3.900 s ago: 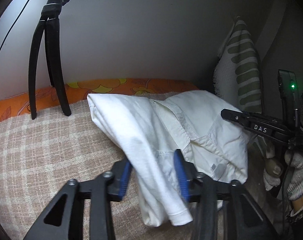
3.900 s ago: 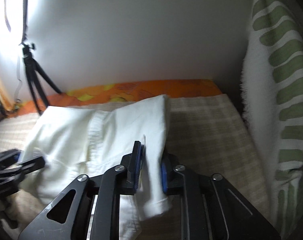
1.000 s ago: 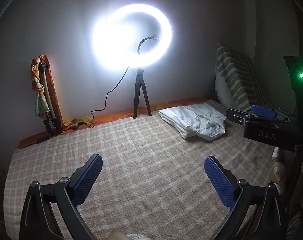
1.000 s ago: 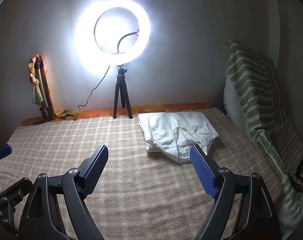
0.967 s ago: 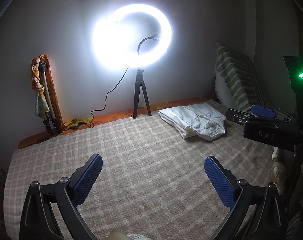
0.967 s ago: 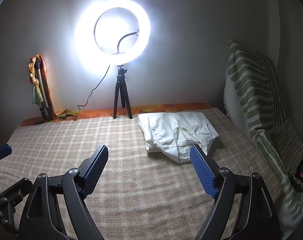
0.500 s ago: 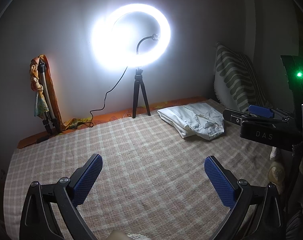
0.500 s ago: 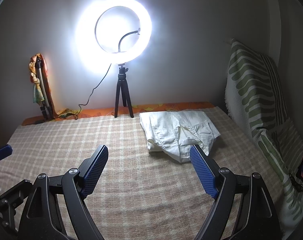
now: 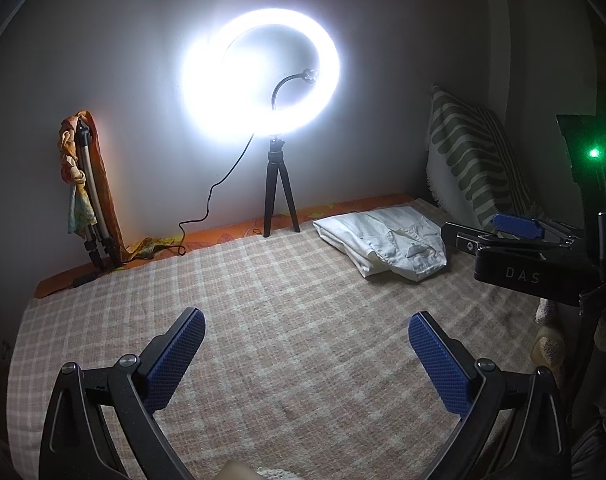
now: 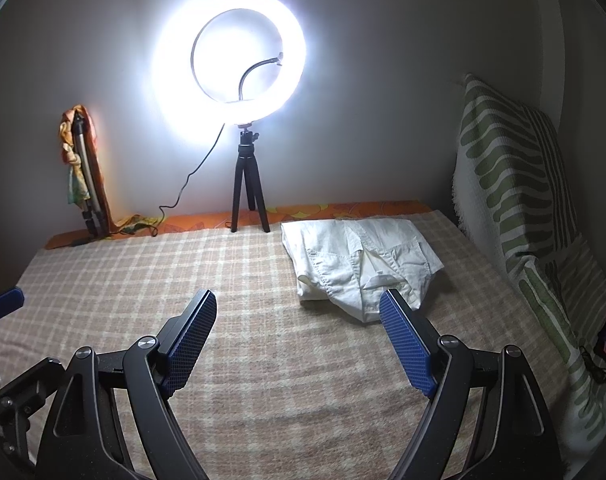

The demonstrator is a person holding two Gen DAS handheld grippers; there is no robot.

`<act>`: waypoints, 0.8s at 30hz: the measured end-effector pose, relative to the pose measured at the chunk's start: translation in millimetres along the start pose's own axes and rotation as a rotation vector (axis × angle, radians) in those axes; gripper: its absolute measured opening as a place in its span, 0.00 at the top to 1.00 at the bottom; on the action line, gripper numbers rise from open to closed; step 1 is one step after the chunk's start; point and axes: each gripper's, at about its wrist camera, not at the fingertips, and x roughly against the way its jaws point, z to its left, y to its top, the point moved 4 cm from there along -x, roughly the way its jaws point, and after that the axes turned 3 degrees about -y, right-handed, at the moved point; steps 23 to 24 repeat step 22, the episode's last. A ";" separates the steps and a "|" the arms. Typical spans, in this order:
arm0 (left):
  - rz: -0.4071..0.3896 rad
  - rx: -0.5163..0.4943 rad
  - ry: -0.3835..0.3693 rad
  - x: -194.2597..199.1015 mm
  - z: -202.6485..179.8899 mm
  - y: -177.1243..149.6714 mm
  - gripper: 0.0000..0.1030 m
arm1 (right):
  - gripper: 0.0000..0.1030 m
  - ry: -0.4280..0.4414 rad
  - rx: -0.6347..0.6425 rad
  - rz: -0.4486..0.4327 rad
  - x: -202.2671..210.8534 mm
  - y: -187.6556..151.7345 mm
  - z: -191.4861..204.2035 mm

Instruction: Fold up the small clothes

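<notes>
A folded white garment (image 10: 363, 264) (seemingly a shirt) is seen lying on the checked bed cover (image 10: 263, 352) at the far right, near the ring light (image 10: 229, 56). Both the left gripper (image 9: 307, 354) and right gripper (image 10: 299, 334) are held wide apart, with nothing gripped.

A bedroom at home, dimly lit: a bed covered by a checked blanket (image 10: 303, 380) fills the floor, an orange floral sheet (image 10: 343, 210) shows along the far wall, a green-striped pillow (image 10: 515, 184) leans at right, and a ring light (image 10: 229, 64) stands on a small tripod (image 10: 247, 196).
</notes>
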 end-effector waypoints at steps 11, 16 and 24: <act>-0.002 -0.008 -0.005 1.4 0.6 1.5 0.00 | 0.19 0.005 0.004 0.007 -1.9 -1.1 1.8; -0.007 -0.006 -0.001 2.5 1.2 1.3 0.00 | 0.19 0.010 -0.001 0.011 -2.0 -1.9 1.9; -0.004 -0.006 -0.001 1.7 3.3 -0.4 0.00 | 0.19 0.010 -0.003 0.012 -1.8 -2.2 2.3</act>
